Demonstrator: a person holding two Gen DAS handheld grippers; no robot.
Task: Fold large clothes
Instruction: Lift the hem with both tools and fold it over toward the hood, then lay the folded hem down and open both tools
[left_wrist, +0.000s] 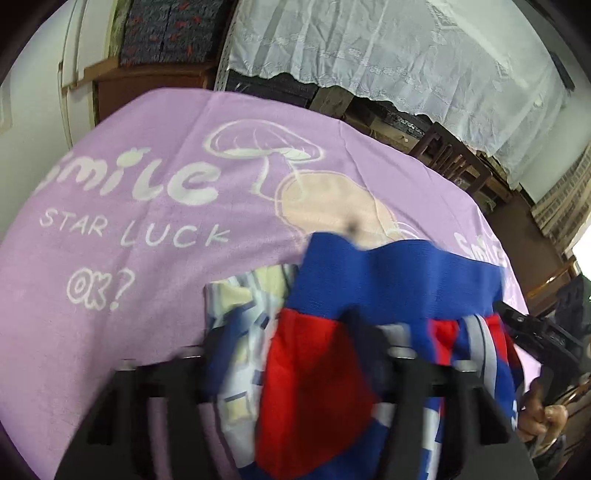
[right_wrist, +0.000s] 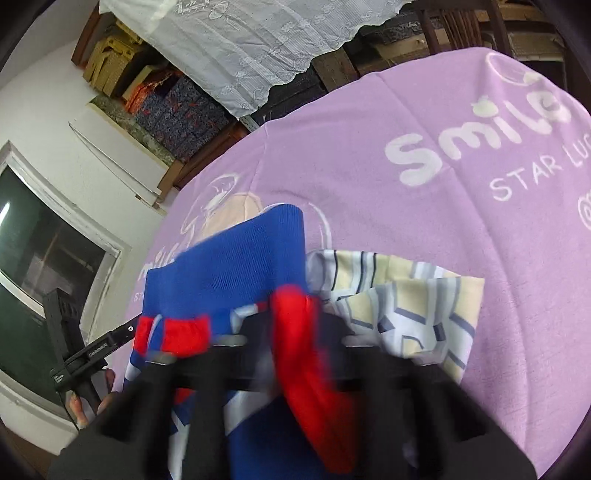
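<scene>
A purple sheet (left_wrist: 110, 266) printed in white with "Smile", "STAR LUCK" and "OK?" beside a mushroom drawing (left_wrist: 262, 147) covers the table. The left claw (left_wrist: 369, 339) grips a bunched red and blue garment (left_wrist: 388, 280), lifted just above the sheet. The right claw (right_wrist: 291, 332) grips the same garment (right_wrist: 236, 266). Beside it on the sheet lies a folded pale yellow and blue patterned cloth (right_wrist: 406, 291).

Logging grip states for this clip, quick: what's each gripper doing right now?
Left gripper: shut on the red and blue garment.
Right gripper: shut on the same red and blue garment.
</scene>
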